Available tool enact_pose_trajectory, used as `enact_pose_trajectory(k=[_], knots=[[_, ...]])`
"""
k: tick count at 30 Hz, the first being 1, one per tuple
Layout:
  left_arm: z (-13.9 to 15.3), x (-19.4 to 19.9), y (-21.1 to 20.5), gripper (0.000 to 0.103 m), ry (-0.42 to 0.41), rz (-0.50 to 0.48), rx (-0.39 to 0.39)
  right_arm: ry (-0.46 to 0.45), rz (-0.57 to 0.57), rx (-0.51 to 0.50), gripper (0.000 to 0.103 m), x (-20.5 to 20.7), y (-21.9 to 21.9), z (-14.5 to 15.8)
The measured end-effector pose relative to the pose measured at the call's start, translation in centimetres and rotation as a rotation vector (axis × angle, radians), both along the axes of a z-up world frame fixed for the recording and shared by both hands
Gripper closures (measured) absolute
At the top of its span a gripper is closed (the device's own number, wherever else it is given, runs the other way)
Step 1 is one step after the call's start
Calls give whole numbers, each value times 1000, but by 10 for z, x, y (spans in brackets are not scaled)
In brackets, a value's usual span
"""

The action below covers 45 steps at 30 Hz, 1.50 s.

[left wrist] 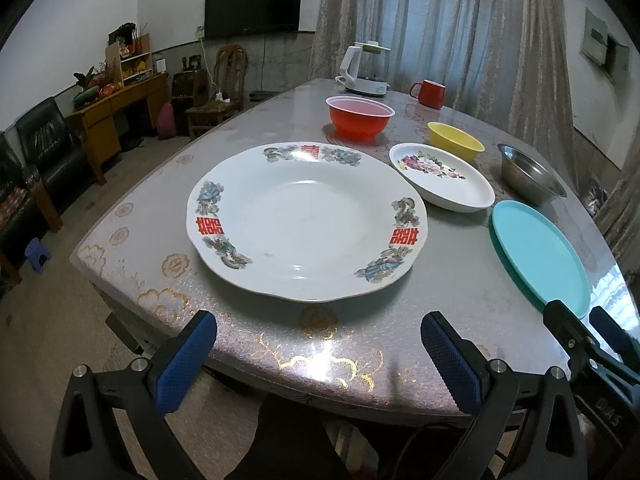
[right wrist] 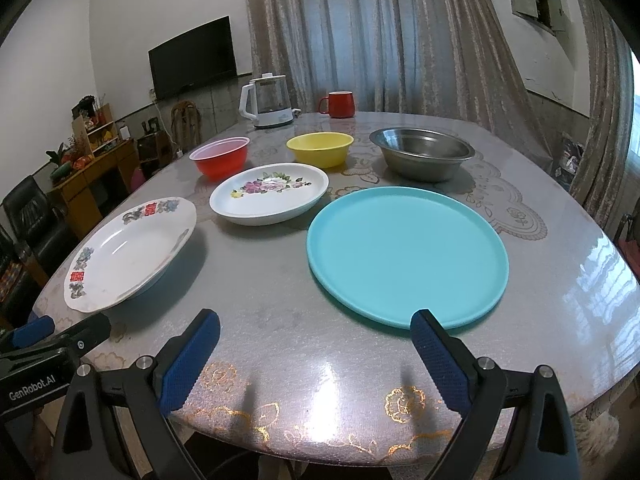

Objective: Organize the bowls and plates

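Observation:
A large white plate with red characters and dragon motifs (left wrist: 306, 224) (right wrist: 128, 250) lies near the table's front left. Behind it stand a red bowl (left wrist: 359, 117) (right wrist: 220, 157), a white oval dish with flowers (left wrist: 442, 176) (right wrist: 269, 193), a yellow bowl (left wrist: 455, 141) (right wrist: 320, 149) and a steel bowl (left wrist: 530, 174) (right wrist: 422, 153). A teal round plate (left wrist: 538, 248) (right wrist: 406, 254) lies at the front right. My left gripper (left wrist: 318, 350) hangs open just short of the big white plate. My right gripper (right wrist: 316, 346) is open too, its right fingertip at the teal plate's near rim.
A white electric kettle (left wrist: 366, 68) (right wrist: 269, 101) and a red mug (left wrist: 428, 93) (right wrist: 338, 104) stand at the table's far edge. Curtains hang behind. To the left are a wooden desk (left wrist: 116, 104), chairs and a black sofa. The table's front edge (right wrist: 320, 446) is just under my grippers.

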State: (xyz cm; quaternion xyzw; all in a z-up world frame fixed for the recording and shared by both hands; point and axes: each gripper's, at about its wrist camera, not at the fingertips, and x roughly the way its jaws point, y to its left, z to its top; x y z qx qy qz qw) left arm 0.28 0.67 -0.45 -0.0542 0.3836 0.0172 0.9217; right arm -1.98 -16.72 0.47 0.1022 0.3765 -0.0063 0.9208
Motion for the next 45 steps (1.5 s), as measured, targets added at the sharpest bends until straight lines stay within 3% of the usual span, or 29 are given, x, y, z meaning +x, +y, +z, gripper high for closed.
enact_pose_trajectory(k=[25,33,35,41,45], knots=[[-2,7,12,0,3,19,-10,-15,10,10,5,2,2,3],[0,10,18,0,-6,12,-4,-28,71,60,10,9,3,5],[0,11,21,0,1,-5,-42,-15,88,72,10,13,4,5],[0,20,46,0,32,-17,-256,-9,114,101,10,28,3,9],[5,24,57,0,26,2,-257,-40,165,55,10,35,10,13]])
